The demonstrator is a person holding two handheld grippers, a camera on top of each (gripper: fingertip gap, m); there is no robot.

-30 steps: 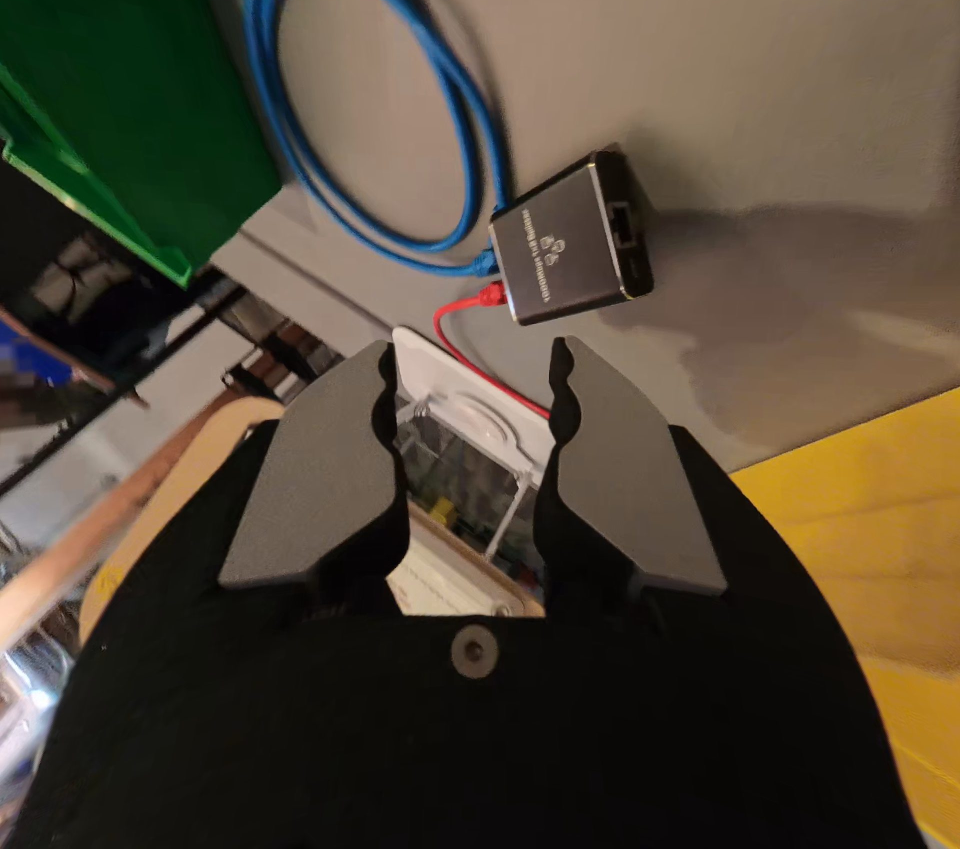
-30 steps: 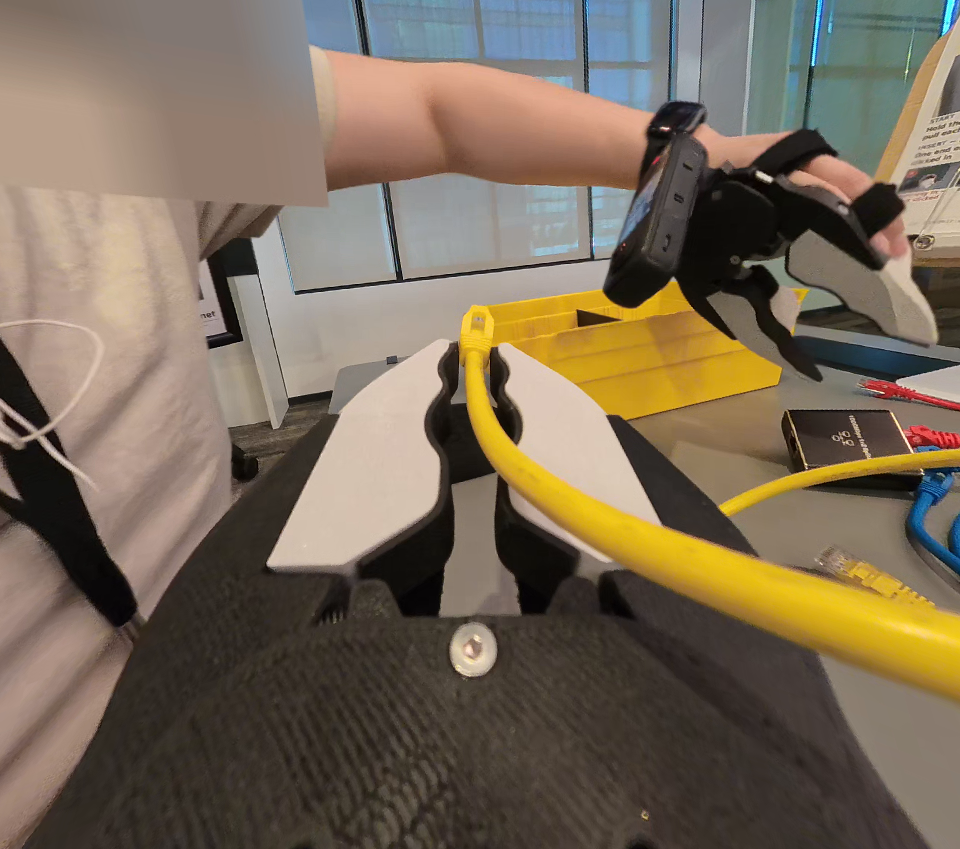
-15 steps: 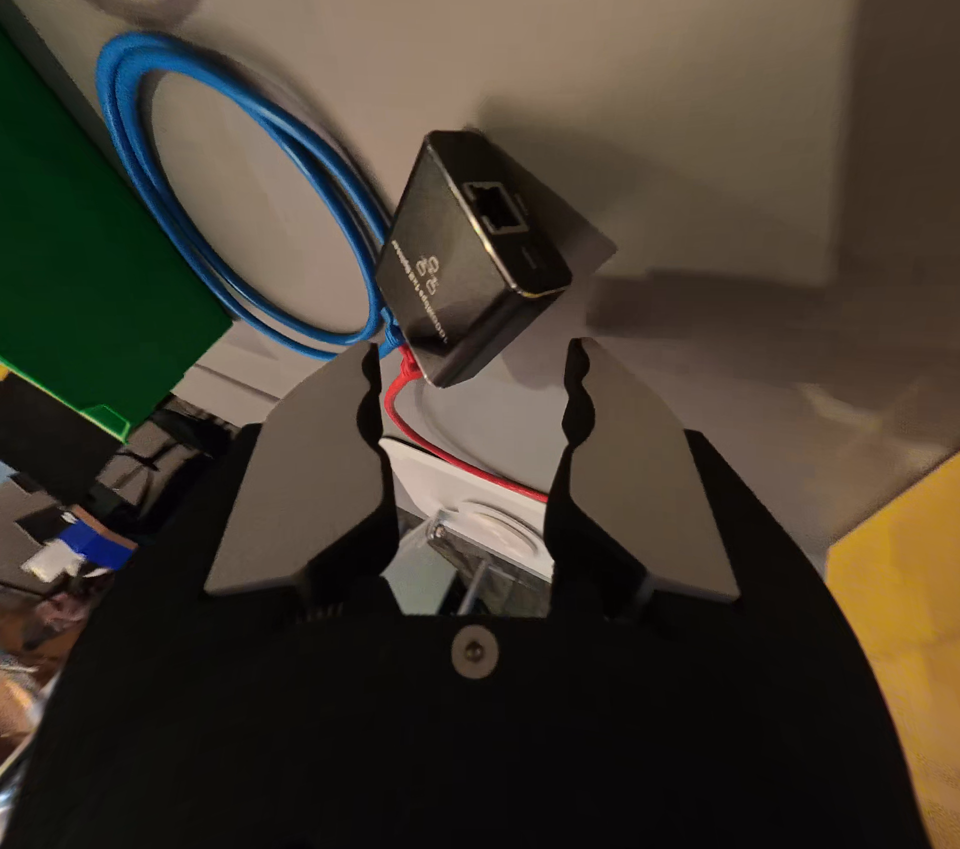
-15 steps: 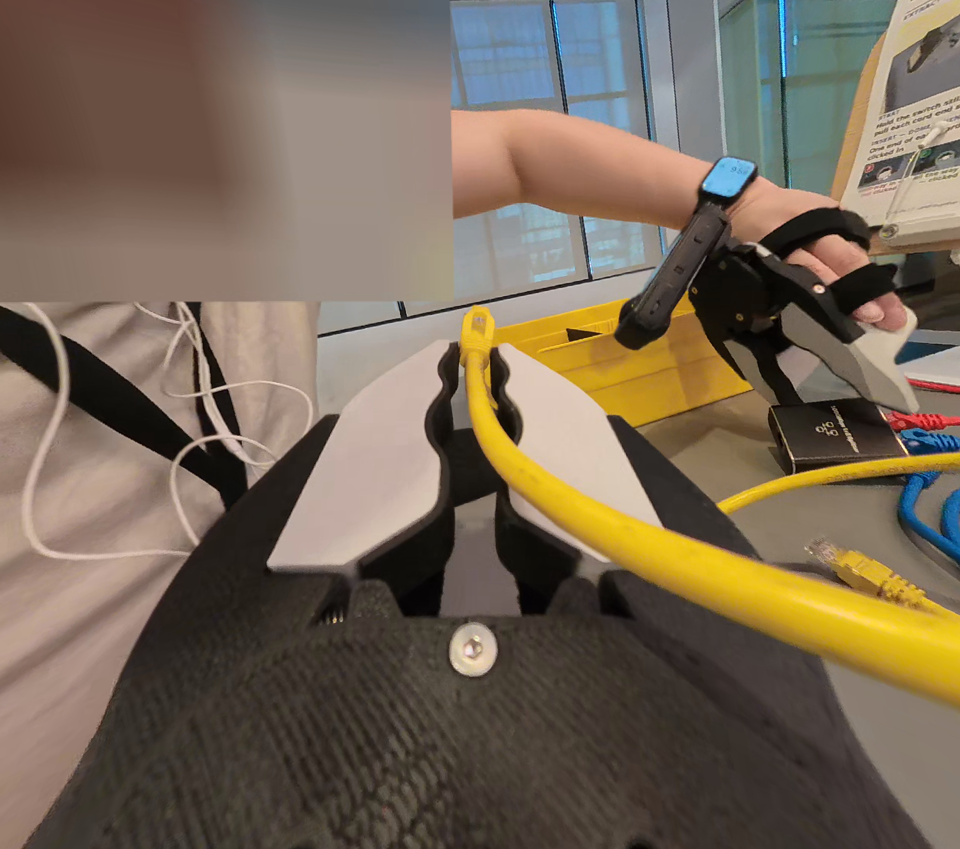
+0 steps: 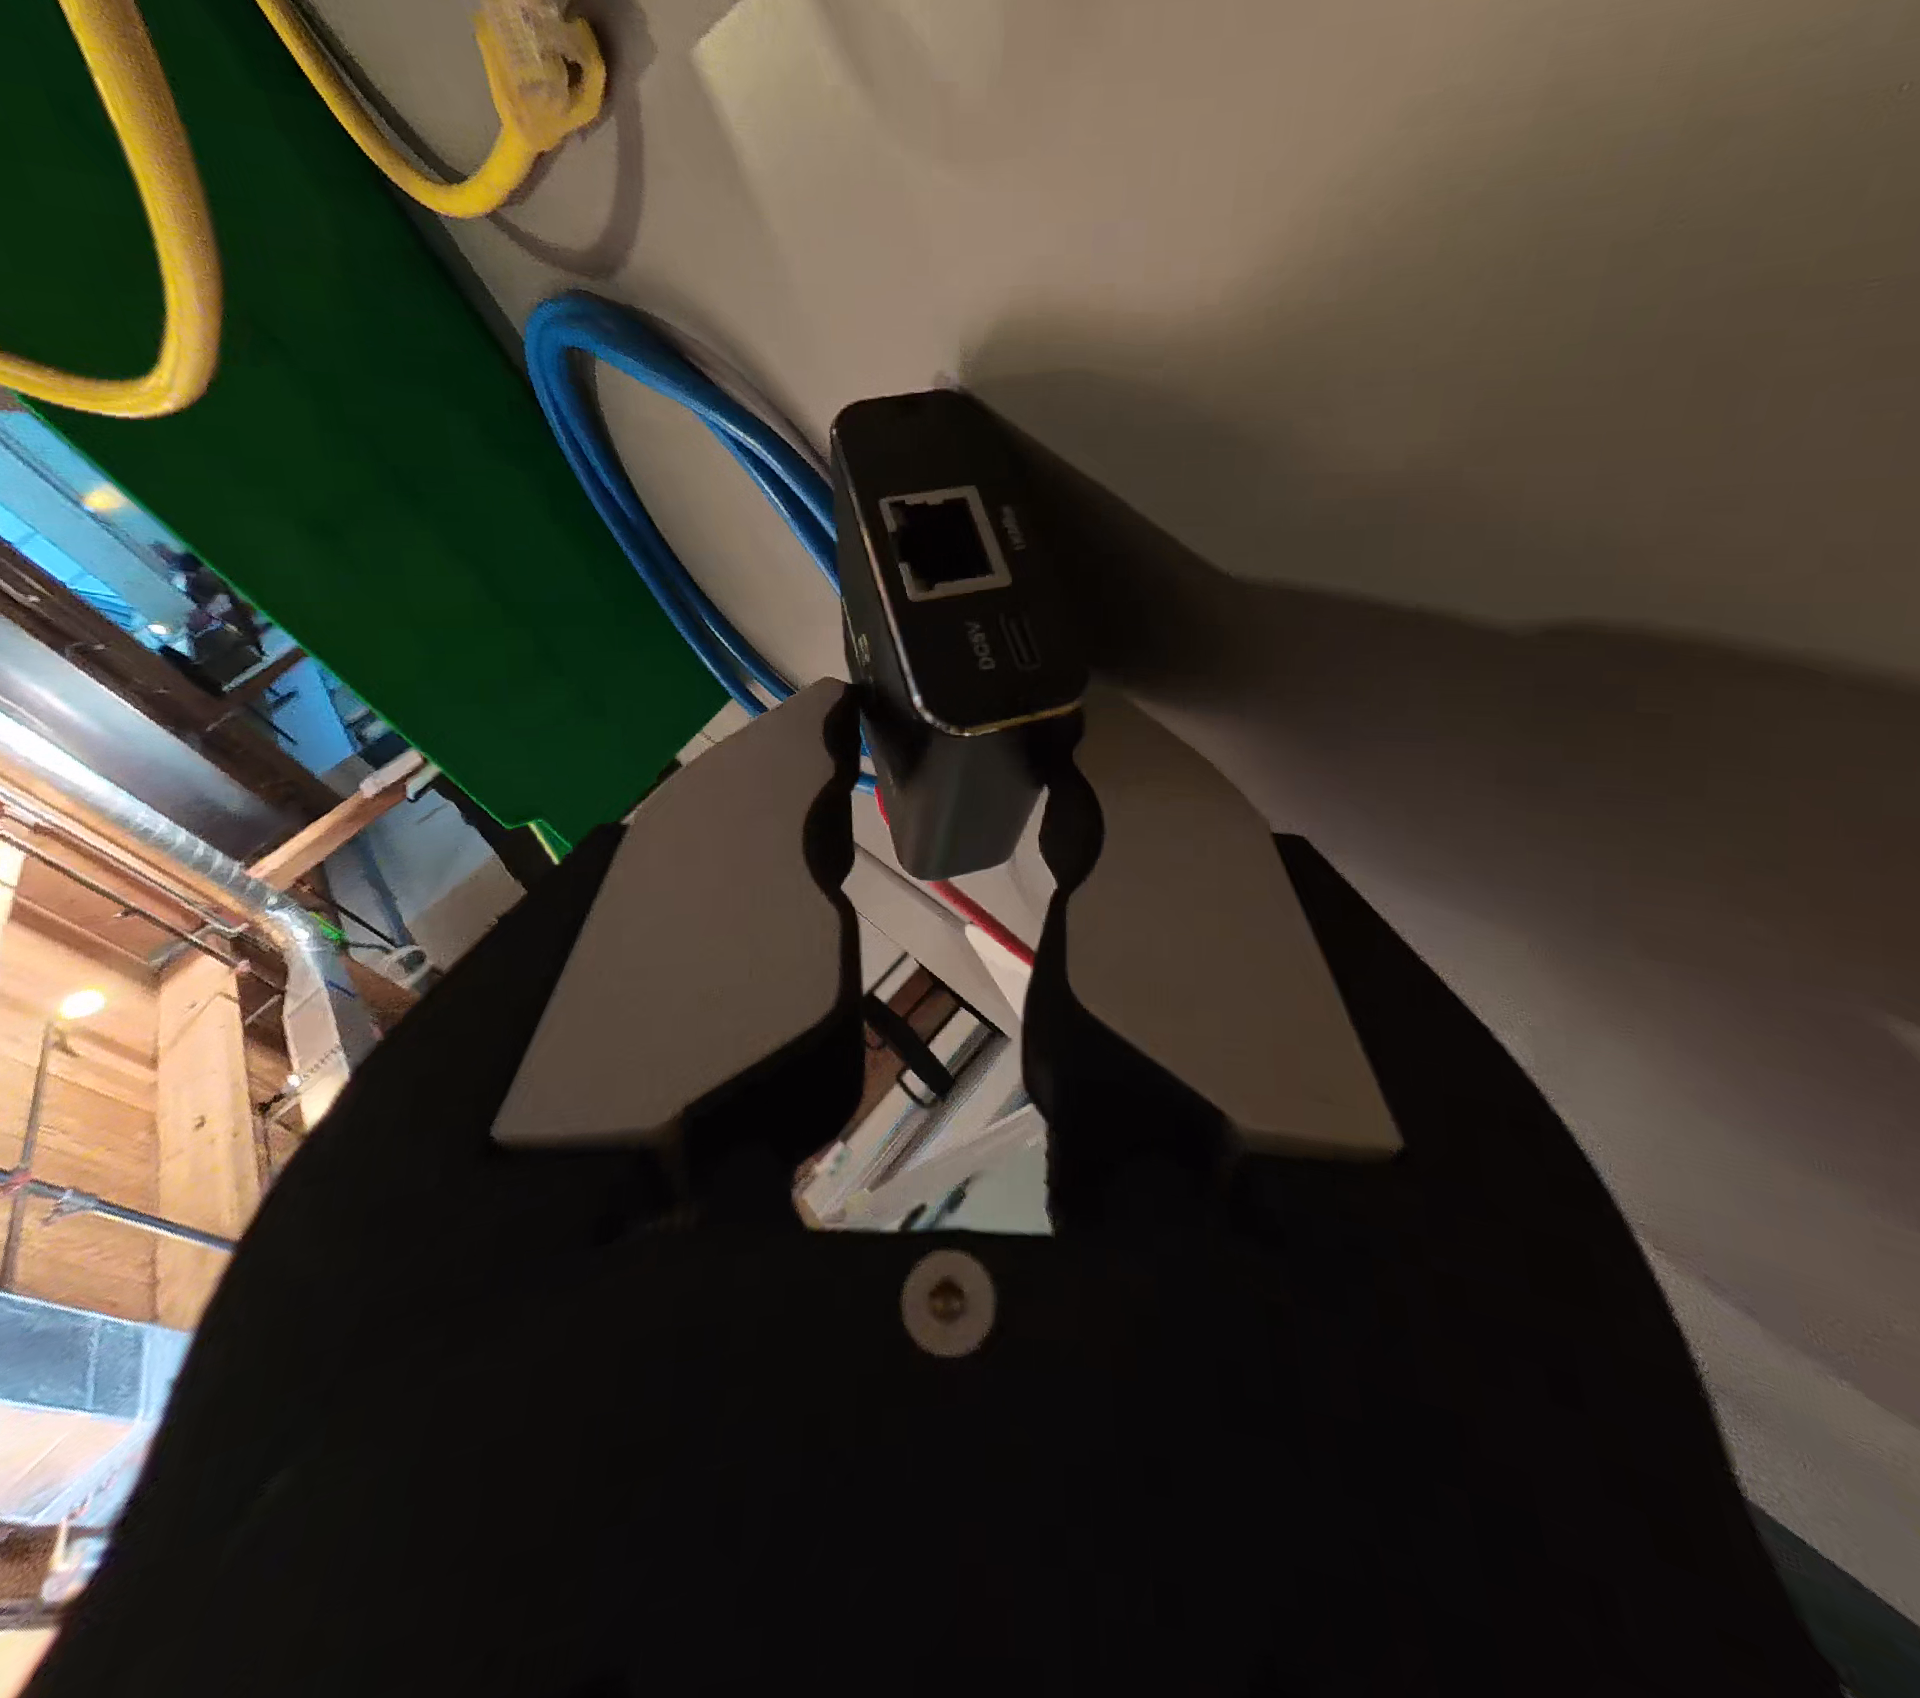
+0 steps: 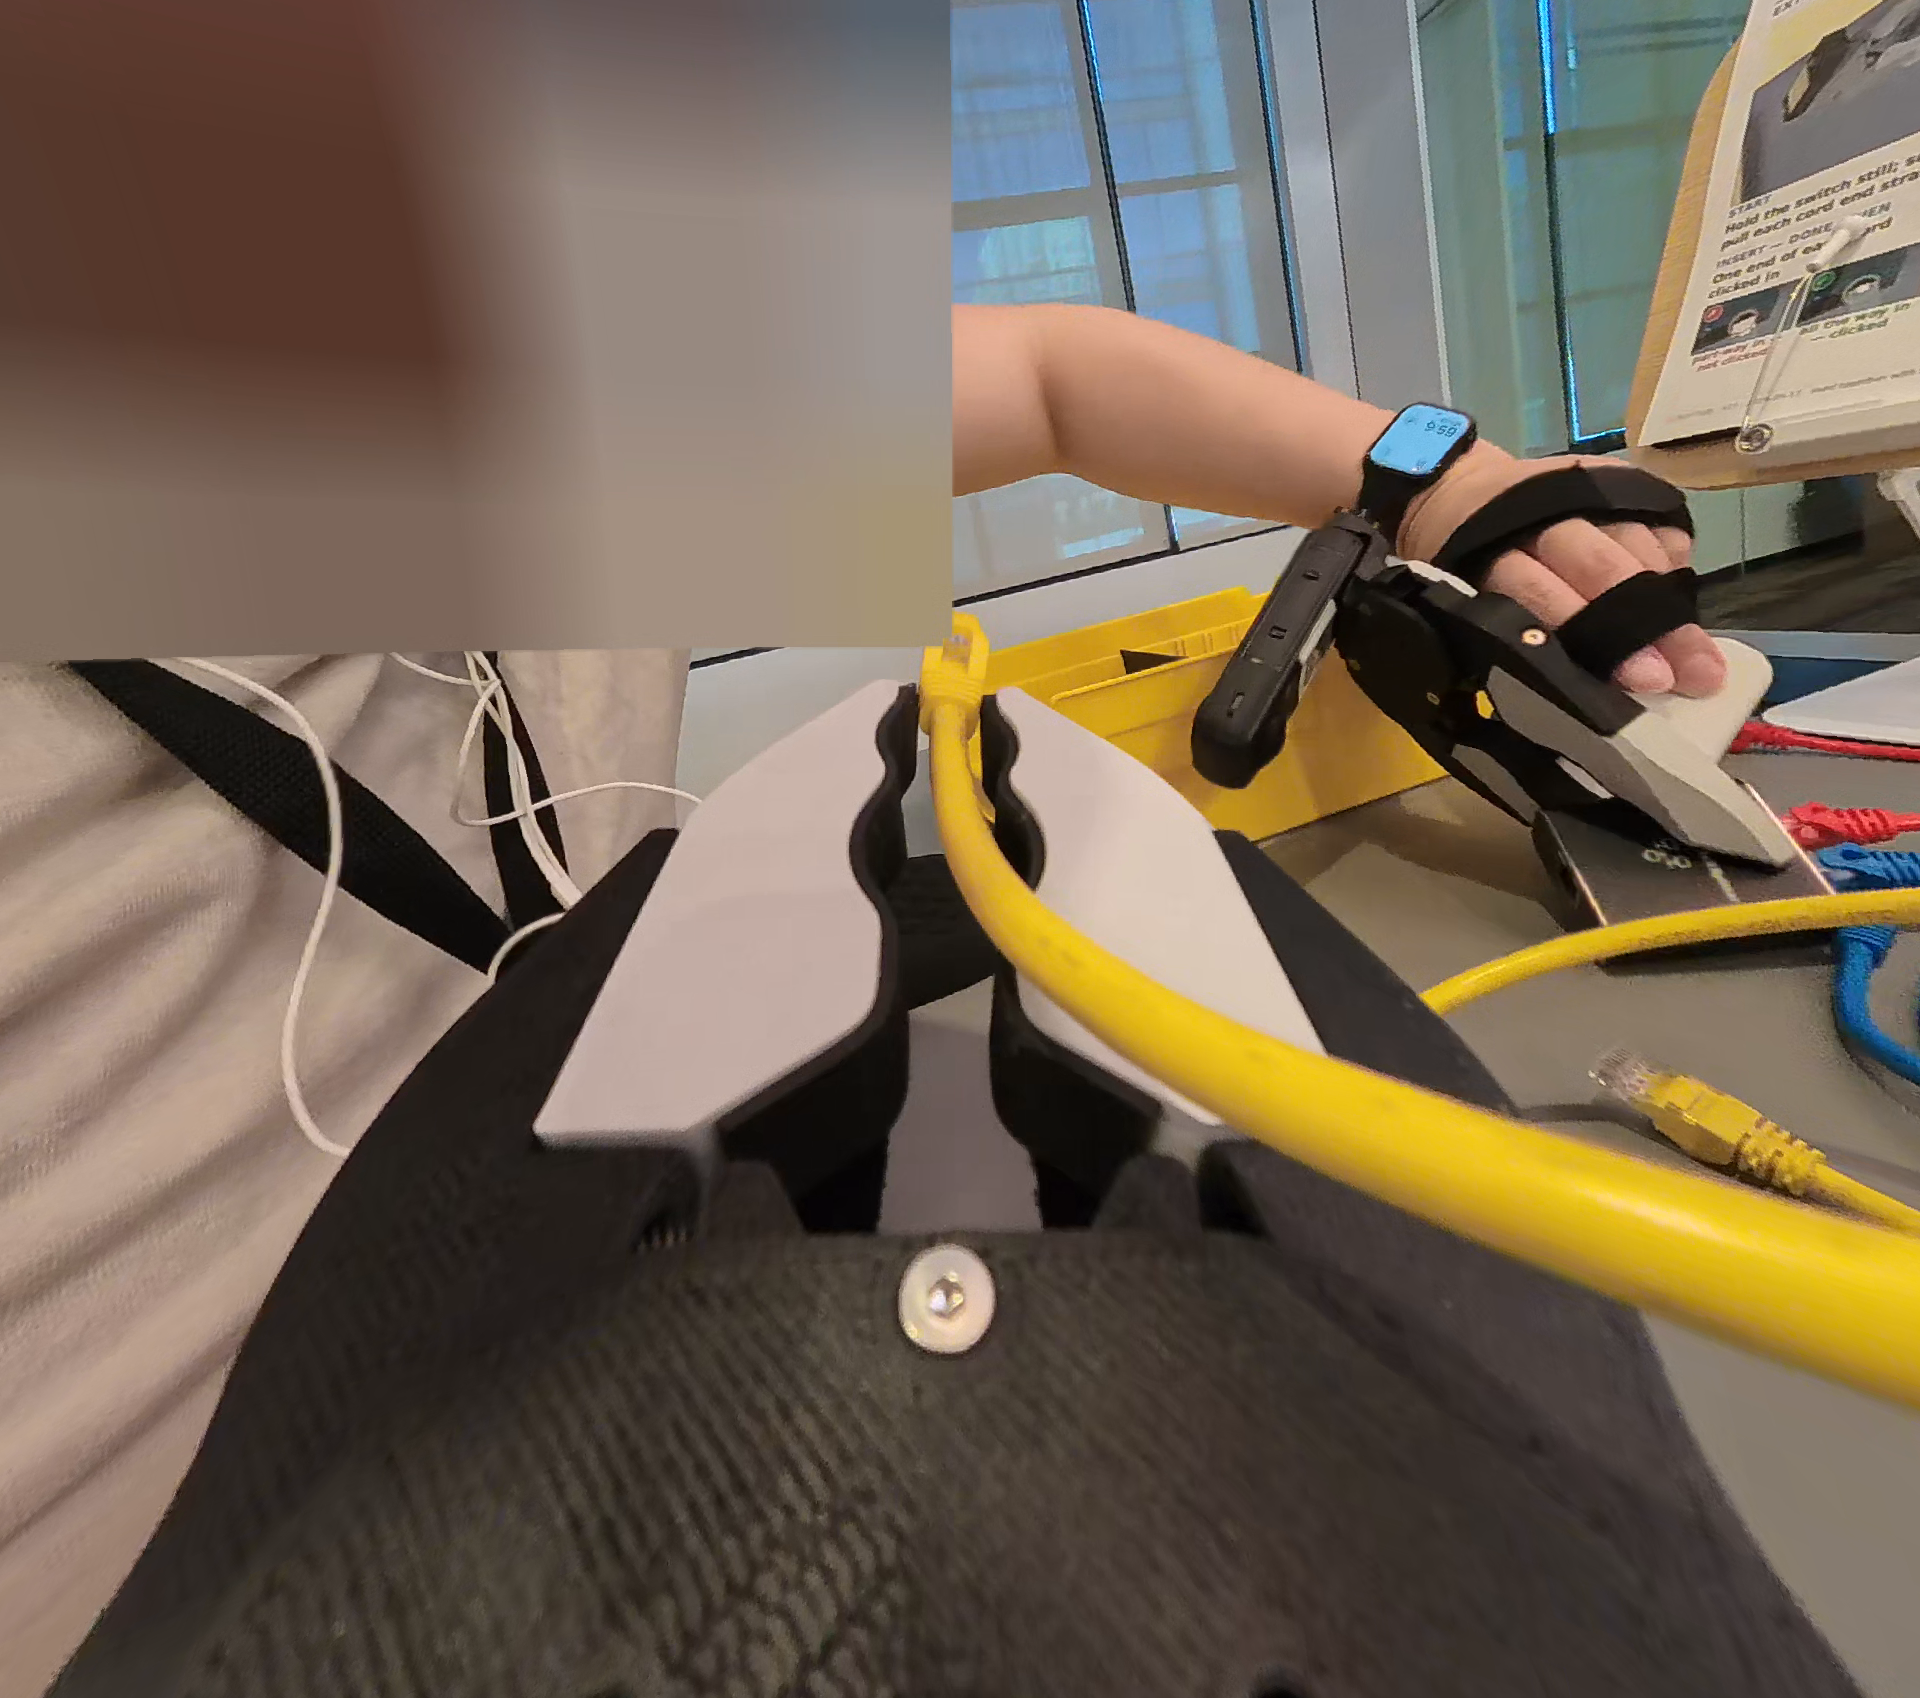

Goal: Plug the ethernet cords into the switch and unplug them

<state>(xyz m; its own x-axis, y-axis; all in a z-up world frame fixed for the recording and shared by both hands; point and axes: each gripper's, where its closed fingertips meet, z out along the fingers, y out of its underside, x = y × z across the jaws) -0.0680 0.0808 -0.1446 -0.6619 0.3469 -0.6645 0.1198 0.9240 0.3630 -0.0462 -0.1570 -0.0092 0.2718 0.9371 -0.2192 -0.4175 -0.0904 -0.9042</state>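
Note:
The black switch (image 5: pixel 956 609) lies on the grey table (image 5: pixel 1351 194), with an empty port (image 5: pixel 940 547) facing my left wrist view. My left gripper (image 5: pixel 956 703) has its fingers closed on the switch's two sides; it also shows in the right wrist view (image 6: pixel 1704 807), pressed onto the switch (image 6: pixel 1683 879). A blue cord (image 5: pixel 665 505) and a red cord (image 6: pixel 1849 817) sit at the switch's far end. My right gripper (image 6: pixel 951 713) is shut on the yellow cord (image 6: pixel 1247 1077) just below its plug (image 6: pixel 961 651), held up off the table. The cord's other plug (image 6: pixel 1704 1118) lies loose.
A yellow bin (image 6: pixel 1143 713) stands behind the switch. A green bin (image 5: pixel 312 401) lies beside the blue coil. A clipboard with a printed sheet (image 6: pixel 1818 194) stands at the far right. The person's torso with a white wire (image 6: pixel 312 921) is close on the left.
My left gripper has come down over the switch and its jaws have narrowed onto its sides. My right gripper still holds the yellow cord and has hardly moved.

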